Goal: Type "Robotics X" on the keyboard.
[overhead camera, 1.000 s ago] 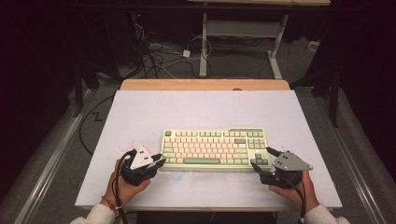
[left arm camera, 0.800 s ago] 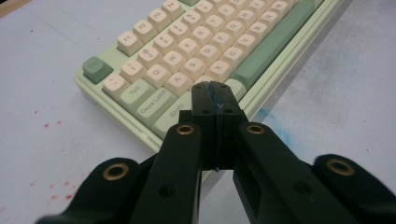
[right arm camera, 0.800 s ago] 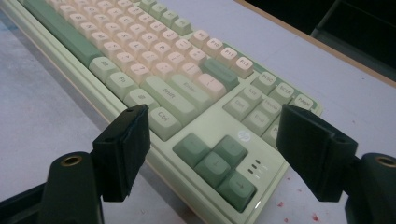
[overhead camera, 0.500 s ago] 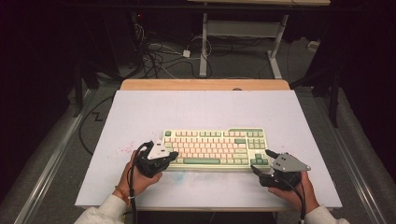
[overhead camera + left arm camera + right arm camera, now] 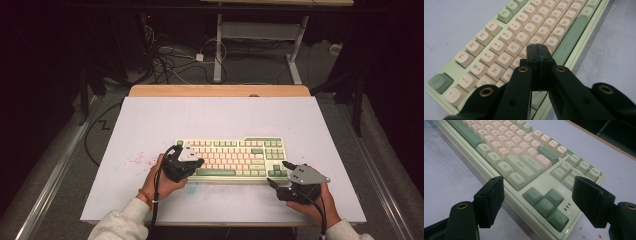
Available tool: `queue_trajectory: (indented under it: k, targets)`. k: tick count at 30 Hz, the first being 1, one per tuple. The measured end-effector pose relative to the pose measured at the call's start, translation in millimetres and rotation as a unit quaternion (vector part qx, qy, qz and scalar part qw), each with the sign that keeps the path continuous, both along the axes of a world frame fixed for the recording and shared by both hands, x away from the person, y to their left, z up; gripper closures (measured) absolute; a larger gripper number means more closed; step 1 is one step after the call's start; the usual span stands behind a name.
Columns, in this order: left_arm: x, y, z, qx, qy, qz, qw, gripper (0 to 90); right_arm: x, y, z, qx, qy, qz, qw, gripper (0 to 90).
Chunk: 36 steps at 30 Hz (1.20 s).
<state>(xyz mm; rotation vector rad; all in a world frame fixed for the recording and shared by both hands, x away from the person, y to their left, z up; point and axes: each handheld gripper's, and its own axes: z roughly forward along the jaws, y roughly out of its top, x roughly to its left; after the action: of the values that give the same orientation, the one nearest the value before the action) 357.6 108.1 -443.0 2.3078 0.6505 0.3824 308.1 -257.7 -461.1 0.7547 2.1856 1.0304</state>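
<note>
White-topped table [image 5: 150, 125] with a green-and-cream keyboard [image 5: 230, 152] flat near its front edge.

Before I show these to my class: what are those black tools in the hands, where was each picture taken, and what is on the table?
A person holds hand-worked tongs, one per hand. One camera looks down from above; another rides on each tool, looking along its jaws. On the white table lies a green-and-cream keyboard. The left tongs are shut and empty, tips over the letter keys. The right tongs stand open by the arrow keys, holding nothing.
</note>
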Motion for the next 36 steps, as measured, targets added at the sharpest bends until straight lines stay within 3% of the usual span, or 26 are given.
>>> queue_trajectory:
  k: [15,26,28,36]
  targets:
    - [8.2,-12.5,-10.1,0.03,0.013,-0.009,0.9994,87.7,-0.5,-1.5,-0.2,-0.002,0.0,-0.001,1.0,26.0]
    - [7.9,-12.2,-10.5,0.033,0.008,-0.006,0.9994,87.6,-0.7,-0.4,-0.7,-0.007,0.0,0.004,1.0,26.2]
    - [8.5,-13.5,-12.0,0.043,0.013,-0.008,0.999,87.6,-0.6,-0.5,-0.8,-0.006,0.001,0.004,1.0,26.2]
    - [7.2,-12.1,-8.7,0.044,0.001,-0.007,0.999,87.6,-1.2,0.1,-0.7,-0.007,0.002,0.005,1.0,26.2]
